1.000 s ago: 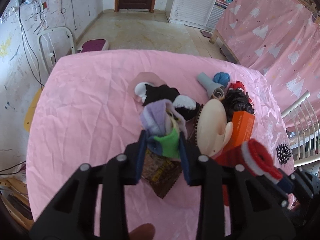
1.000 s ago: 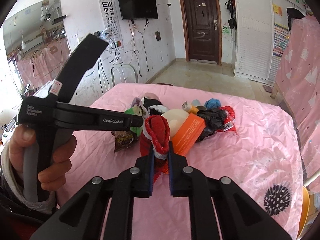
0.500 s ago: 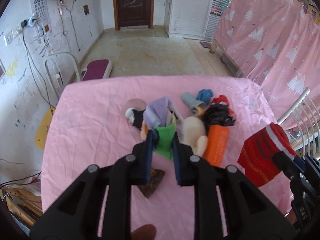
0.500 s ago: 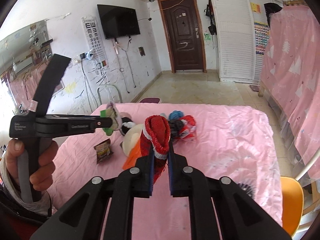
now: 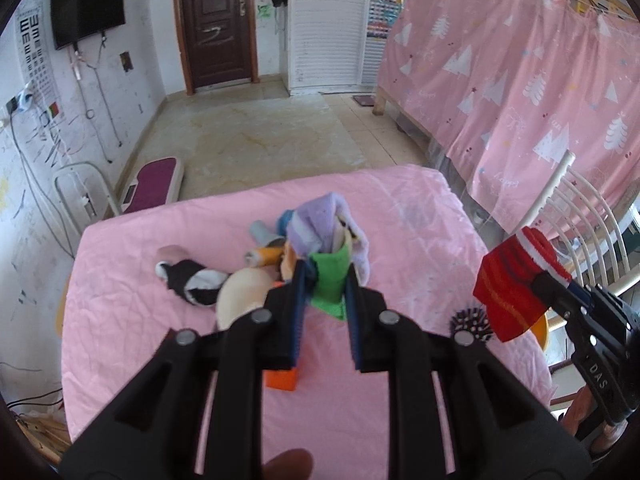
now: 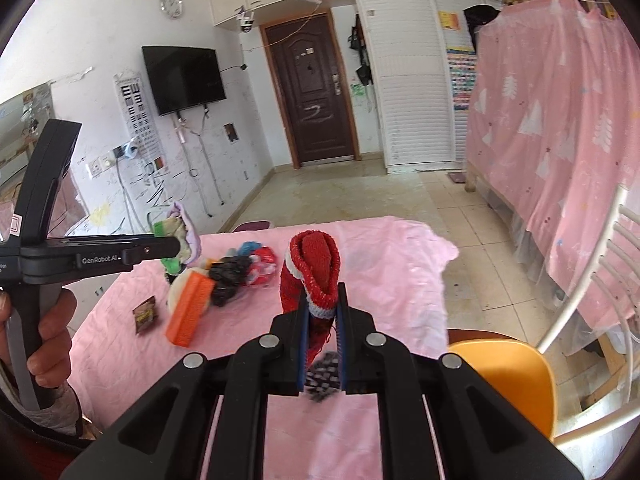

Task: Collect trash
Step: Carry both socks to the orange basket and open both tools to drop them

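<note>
My left gripper (image 5: 325, 276) is shut on a bundle of purple and green socks (image 5: 330, 240), held high above the pink table (image 5: 140, 320); it also shows in the right wrist view (image 6: 176, 236). My right gripper (image 6: 322, 312) is shut on a red sock (image 6: 312, 272) with a white cuff, lifted over the table's right side; it shows in the left wrist view too (image 5: 516, 288). On the table lie an orange box (image 6: 190, 312), a black plastic bag (image 6: 228, 276), a brown wrapper (image 6: 145, 314) and a black-and-white sock (image 5: 192, 282).
A cream round object (image 5: 240, 296) and a grey roll (image 5: 262, 232) lie in the pile. A spiky black-and-white ball (image 5: 470, 320) sits near the table's right edge. An orange chair (image 6: 504, 372) and a white chair back (image 6: 592, 280) stand to the right.
Both grippers have risen and pulled back from the pile with their socks. The views now look down from higher and farther to the right.
</note>
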Tool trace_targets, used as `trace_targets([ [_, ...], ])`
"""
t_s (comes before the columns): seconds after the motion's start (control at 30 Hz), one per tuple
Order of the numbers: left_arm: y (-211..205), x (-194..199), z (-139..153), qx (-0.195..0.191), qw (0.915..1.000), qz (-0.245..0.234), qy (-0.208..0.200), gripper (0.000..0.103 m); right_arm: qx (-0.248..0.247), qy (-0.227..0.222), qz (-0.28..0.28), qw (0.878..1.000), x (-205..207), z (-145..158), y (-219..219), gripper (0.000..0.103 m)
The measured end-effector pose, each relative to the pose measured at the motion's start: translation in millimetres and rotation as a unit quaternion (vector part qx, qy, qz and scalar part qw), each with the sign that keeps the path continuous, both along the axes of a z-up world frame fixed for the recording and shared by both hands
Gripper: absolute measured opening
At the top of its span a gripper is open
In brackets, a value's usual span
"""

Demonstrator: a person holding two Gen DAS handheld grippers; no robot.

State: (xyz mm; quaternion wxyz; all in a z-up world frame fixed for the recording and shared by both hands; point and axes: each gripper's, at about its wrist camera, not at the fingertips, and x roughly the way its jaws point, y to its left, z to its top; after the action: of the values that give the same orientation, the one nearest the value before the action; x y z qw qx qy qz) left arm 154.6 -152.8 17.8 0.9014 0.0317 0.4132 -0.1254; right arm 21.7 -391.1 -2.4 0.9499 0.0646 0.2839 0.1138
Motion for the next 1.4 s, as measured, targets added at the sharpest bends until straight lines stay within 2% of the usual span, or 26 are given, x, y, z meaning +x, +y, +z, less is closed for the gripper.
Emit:
trace_targets([
  [0.27,-62.9,-10.9,3.3,0.003,0.9981,-0.060,-0.015,0.017,-0.008,-0.010,-0.052,0.999,-16.9,-3.8,-63.1,0.001],
  [0.47,-120.9,-25.4,5.4,0.001,0.9905,-0.133,-0.034,0.017,-0.015,-0.007,-0.091,0.996,-29.0,-14.2,-100.7,0.001],
  [0.73,-189.9,-35.4,-5.9,-0.019,0.9776,-0.209,-0.015,0.017,-0.013,0.010,-0.127,0.992,-36.7,-36.1,-143.1,0.001],
  [1.03,-240.9,-44.5,-21.8,-0.004,0.9689,-0.247,0.006,0.017,0.007,0.028,-0.140,0.990,-38.5,-60.3,-167.9,0.001],
  [1.07,-243.6,-44.5,-23.0,-0.005,0.9680,-0.251,0.009,0.018,0.011,0.031,-0.142,0.989,-37.7,-63.4,-170.9,0.001],
  [1.17,-252.3,-44.7,-25.7,-0.006,0.9657,-0.259,0.017,0.038,0.022,0.041,-0.146,0.988,-35.5,-70.9,-177.9,0.002],
  [1.4,-250.0,-44.0,-26.1,-0.002,0.9659,-0.258,0.021,0.042,0.029,0.048,-0.143,0.988,-32.1,-76.6,-179.6,0.006],
])
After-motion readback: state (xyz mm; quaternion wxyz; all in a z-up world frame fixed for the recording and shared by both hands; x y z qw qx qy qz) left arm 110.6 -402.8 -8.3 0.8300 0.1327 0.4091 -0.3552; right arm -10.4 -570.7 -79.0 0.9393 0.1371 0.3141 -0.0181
